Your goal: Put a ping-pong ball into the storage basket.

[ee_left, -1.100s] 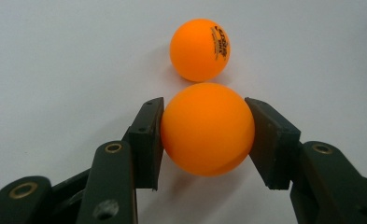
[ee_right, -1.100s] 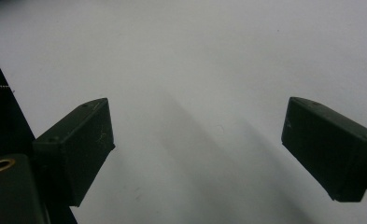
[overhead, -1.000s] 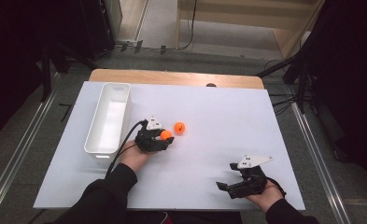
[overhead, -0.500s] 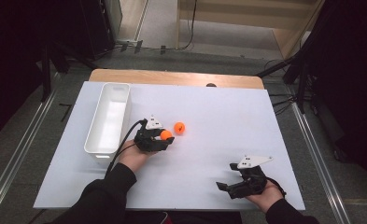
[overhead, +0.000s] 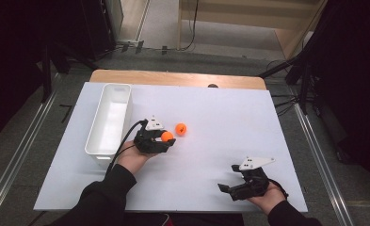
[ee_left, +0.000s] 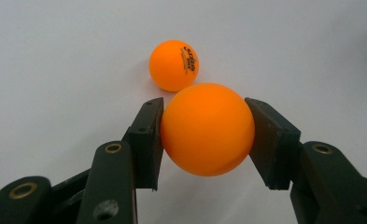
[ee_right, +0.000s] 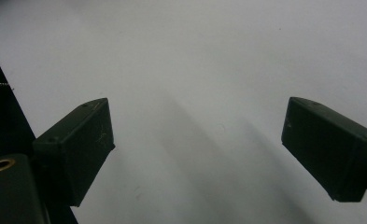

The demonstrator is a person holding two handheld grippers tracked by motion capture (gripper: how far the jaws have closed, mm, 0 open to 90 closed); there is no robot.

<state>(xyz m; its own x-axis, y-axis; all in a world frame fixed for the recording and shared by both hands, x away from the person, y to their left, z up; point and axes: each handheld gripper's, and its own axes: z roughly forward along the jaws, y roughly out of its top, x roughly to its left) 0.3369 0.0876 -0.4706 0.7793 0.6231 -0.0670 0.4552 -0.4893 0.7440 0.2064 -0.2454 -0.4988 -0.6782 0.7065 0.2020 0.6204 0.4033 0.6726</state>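
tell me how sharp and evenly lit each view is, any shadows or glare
High view: white tabletop bright and sharp, surroundings nearly black. Left gripper view: held plain orange ball crisp and evenly lit, without glare; printed orange ball behind is slightly softer. Right gripper view: soft grey shadow streaks cross the tabletop between the open jaws, dark at the left edge.

surface: white table (overhead: 211, 113) | on it: white bin (overhead: 108, 123), orange ball (overhead: 180, 128)

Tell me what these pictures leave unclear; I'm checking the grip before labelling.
- Held ball: its sides in the left gripper view are covered by the jaws; any print is out of sight.
- Loose ball: its lower edge sits behind the held ball; print too small to read.
- White bin: near wall's outside hidden in the high view.
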